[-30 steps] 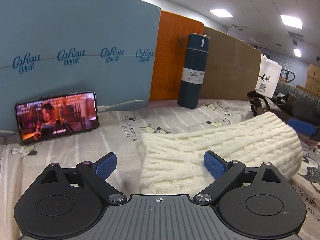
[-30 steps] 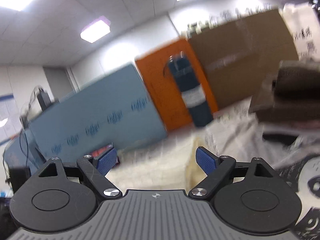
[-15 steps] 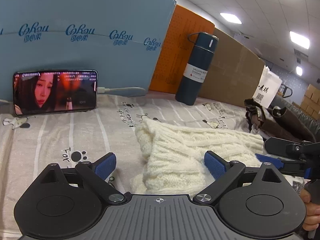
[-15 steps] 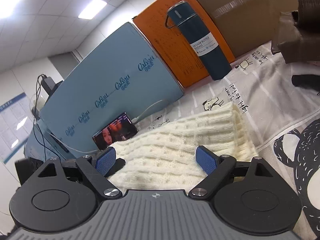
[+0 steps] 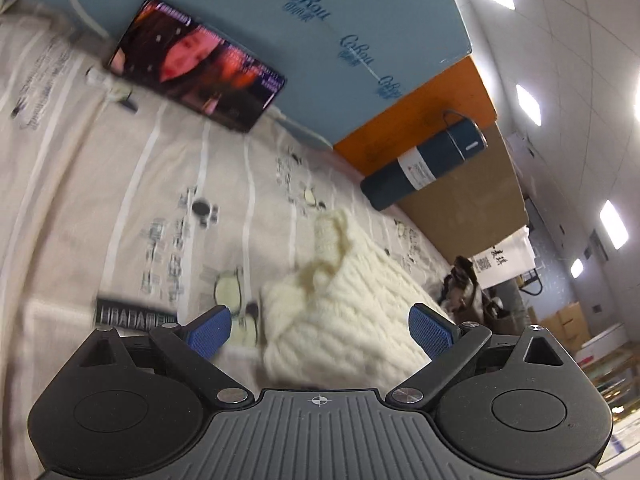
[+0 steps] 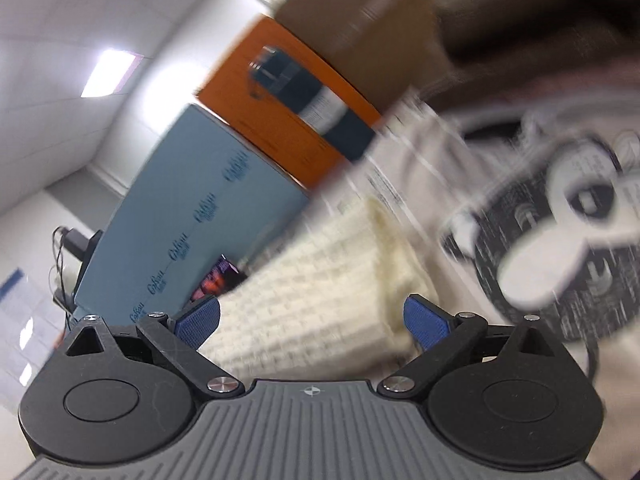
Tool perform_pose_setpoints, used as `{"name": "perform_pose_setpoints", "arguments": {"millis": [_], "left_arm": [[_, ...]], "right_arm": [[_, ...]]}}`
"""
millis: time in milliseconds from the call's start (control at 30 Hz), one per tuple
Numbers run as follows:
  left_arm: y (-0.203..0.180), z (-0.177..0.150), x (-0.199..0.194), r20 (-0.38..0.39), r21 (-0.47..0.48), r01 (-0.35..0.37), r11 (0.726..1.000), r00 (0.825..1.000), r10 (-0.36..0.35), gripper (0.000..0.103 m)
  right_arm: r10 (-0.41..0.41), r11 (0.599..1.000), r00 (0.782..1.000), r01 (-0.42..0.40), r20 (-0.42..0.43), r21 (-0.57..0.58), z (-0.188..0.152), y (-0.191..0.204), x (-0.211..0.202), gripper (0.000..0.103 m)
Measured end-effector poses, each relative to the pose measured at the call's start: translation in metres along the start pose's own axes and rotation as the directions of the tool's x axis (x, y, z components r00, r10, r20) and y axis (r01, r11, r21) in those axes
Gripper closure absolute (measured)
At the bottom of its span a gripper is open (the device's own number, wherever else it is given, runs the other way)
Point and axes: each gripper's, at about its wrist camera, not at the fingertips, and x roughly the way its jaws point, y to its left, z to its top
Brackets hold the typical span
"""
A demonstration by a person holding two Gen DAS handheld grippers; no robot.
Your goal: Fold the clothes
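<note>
A cream cable-knit sweater [image 5: 340,312] lies bunched on the printed bedsheet [image 5: 120,184]. In the left wrist view my left gripper [image 5: 320,330] hovers at the sweater's near end, blue pads wide apart and pressing on nothing; the view is rolled. The right wrist view is blurred and tilted: the sweater [image 6: 320,280] sits between and beyond the blue pads of my right gripper [image 6: 314,322]. Its jaws are opening, and the pads stand clear of the knit.
A phone [image 5: 196,64] playing video leans on a blue board [image 5: 320,20]. A dark blue vacuum bottle [image 5: 424,164] stands before an orange panel [image 5: 420,120] and a cardboard sheet [image 5: 464,200]. Dark clothes [image 5: 464,284] and a white bag [image 5: 504,264] lie past the sweater.
Both grippers have rolled, tilting each view. The left one shifted along the sweater's end. The right gripper's pads have spread wider and its picture is now blurred.
</note>
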Motion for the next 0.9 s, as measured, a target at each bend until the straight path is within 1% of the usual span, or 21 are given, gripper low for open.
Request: {"name": "perform_pose_setpoints", "arguments": {"millis": [33, 100, 167, 300, 400, 467, 567, 633, 733, 800, 833, 867, 900], "left_arm": [[0.0, -0.003, -0.001, -0.016, -0.014, 0.013, 1.0, 1.0, -0.013, 0.006], [0.0, -0.009, -0.002, -0.045, -0.044, 0.036, 0.998, 0.998, -0.038, 0.005], [0.0, -0.013, 0.006, -0.054, -0.076, 0.057, 0.995, 0.997, -0.061, 0.003], [-0.001, -0.022, 0.023, -0.068, -0.136, 0.092, 0.986, 0.992, -0.102, 0.003], [-0.004, -0.023, 0.04, -0.053, -0.114, 0.056, 0.992, 0.997, -0.062, 0.003], [-0.009, -0.022, 0.045, -0.015, -0.101, 0.059, 0.993, 0.998, -0.061, 0.002], [-0.01, -0.021, 0.052, 0.045, -0.117, 0.068, 0.991, 0.997, -0.063, 0.002], [-0.015, -0.022, 0.055, 0.074, -0.076, 0.05, 0.996, 0.996, -0.044, 0.002], [-0.022, -0.026, 0.059, 0.123, -0.009, 0.011, 1.0, 0.992, -0.009, 0.003], [-0.026, -0.028, 0.06, 0.145, 0.011, -0.018, 1.0, 0.989, 0.016, 0.004], [-0.026, -0.028, 0.06, 0.156, 0.013, -0.03, 0.999, 0.987, 0.028, 0.005], [-0.027, -0.027, 0.061, 0.166, 0.02, -0.042, 0.999, 0.985, 0.038, 0.01], [-0.027, -0.027, 0.062, 0.174, 0.031, -0.052, 0.998, 0.984, 0.046, 0.019]], "right_arm": [[0.002, 0.999, 1.0, -0.001, -0.02, 0.035, -0.001, -0.004, 0.0, 0.004], [0.029, 0.995, 0.998, -0.024, -0.053, 0.093, -0.003, -0.01, 0.003, 0.004], [0.056, 0.988, 0.995, -0.044, -0.082, 0.146, -0.005, -0.015, 0.008, 0.004], [0.0, 0.98, 0.993, 0.023, -0.119, 0.198, -0.007, -0.019, 0.03, 0.004], [-0.017, 0.979, 0.996, 0.034, -0.087, 0.202, -0.008, -0.016, 0.041, 0.004], [-0.043, 0.982, 0.997, 0.056, -0.07, 0.181, -0.009, -0.012, 0.047, 0.003], [-0.083, 0.985, 0.996, 0.089, -0.044, 0.148, -0.009, -0.006, 0.056, 0.003], [-0.109, 0.987, 0.994, 0.11, -0.017, 0.114, -0.011, -0.001, 0.061, 0.003], [-0.148, 0.988, 0.988, 0.145, 0.043, 0.057, -0.019, 0.004, 0.066, 0.008], [-0.16, 0.987, 0.985, 0.157, 0.071, 0.04, -0.023, 0.004, 0.066, 0.014], [-0.165, 0.986, 0.983, 0.163, 0.085, 0.032, -0.025, 0.004, 0.066, 0.016], [-0.165, 0.986, 0.982, 0.164, 0.091, 0.027, -0.026, 0.004, 0.066, 0.019], [-0.165, 0.986, 0.982, 0.163, 0.095, 0.021, -0.027, 0.003, 0.065, 0.023]]}}
